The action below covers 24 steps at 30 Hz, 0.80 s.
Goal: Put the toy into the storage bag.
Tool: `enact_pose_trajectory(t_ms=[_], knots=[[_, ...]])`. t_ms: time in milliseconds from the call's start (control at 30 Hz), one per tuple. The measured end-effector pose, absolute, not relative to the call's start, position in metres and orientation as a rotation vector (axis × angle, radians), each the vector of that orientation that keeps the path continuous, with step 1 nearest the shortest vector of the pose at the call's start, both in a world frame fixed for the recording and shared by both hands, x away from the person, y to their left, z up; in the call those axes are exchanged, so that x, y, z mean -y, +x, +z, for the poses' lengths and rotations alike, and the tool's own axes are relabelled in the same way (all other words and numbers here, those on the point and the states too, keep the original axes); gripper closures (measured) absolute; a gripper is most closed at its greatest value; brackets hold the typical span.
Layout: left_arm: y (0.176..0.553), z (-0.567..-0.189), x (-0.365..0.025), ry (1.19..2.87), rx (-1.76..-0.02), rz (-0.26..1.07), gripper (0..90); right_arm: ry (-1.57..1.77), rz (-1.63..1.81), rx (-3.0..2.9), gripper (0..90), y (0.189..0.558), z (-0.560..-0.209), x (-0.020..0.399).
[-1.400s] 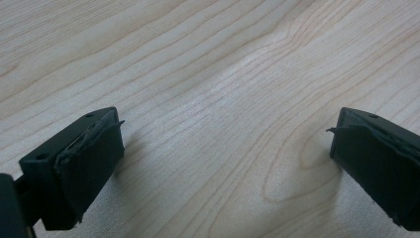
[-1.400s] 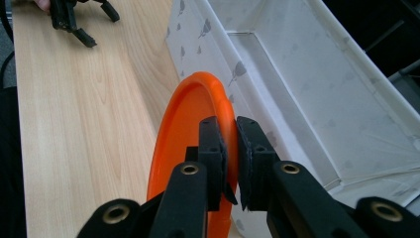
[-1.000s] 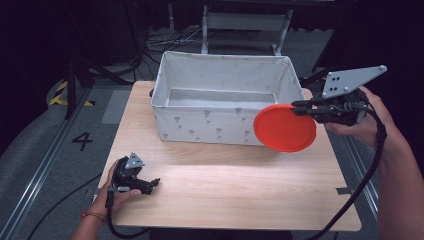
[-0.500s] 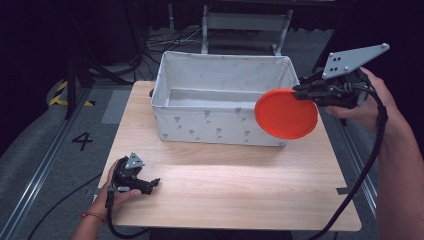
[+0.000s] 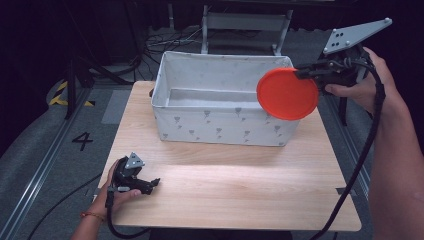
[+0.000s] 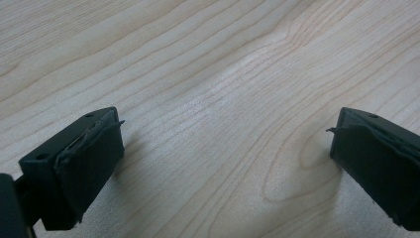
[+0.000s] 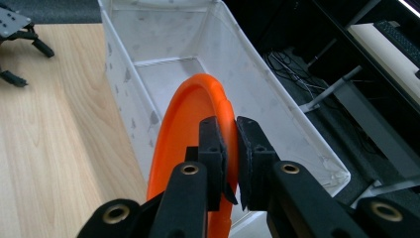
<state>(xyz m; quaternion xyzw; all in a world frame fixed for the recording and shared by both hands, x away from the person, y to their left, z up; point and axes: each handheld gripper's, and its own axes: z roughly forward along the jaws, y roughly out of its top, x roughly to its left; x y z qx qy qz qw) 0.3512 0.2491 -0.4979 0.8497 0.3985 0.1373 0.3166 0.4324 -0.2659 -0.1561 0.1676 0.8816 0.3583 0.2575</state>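
Gripping orange plate [image 5: 287, 93] over fabric bin [image 5: 220, 125]

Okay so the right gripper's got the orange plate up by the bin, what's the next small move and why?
Probably carry the orange plate a little further over the fabric bin before lowering it. The right gripper pinches the plate's rim, holding it on edge at the bin's right end, partly over the wall rather than the open inside. The left gripper rests open on the table.

A lab: floor rails [image 5: 42, 165], loose cables [image 5: 165, 40] and a marked number 4 [image 5: 82, 141] by the table [image 5: 240, 195]
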Motion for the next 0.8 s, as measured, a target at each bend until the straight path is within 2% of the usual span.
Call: enact_pose_trajectory(t_ms=[300, 800], knots=[[0.351, -0.498, -0.249, 2.237, -1.049, 0.359, 0.5, 0.512, 0.947, -2.373, 82.5, 0.461, -0.159, 0.268], [0.351, -0.498, -0.249, 2.235, -1.05, 0.361, 0.5, 0.558, 0.923, -2.375, 82.5, 0.501, -0.188, 0.266]])
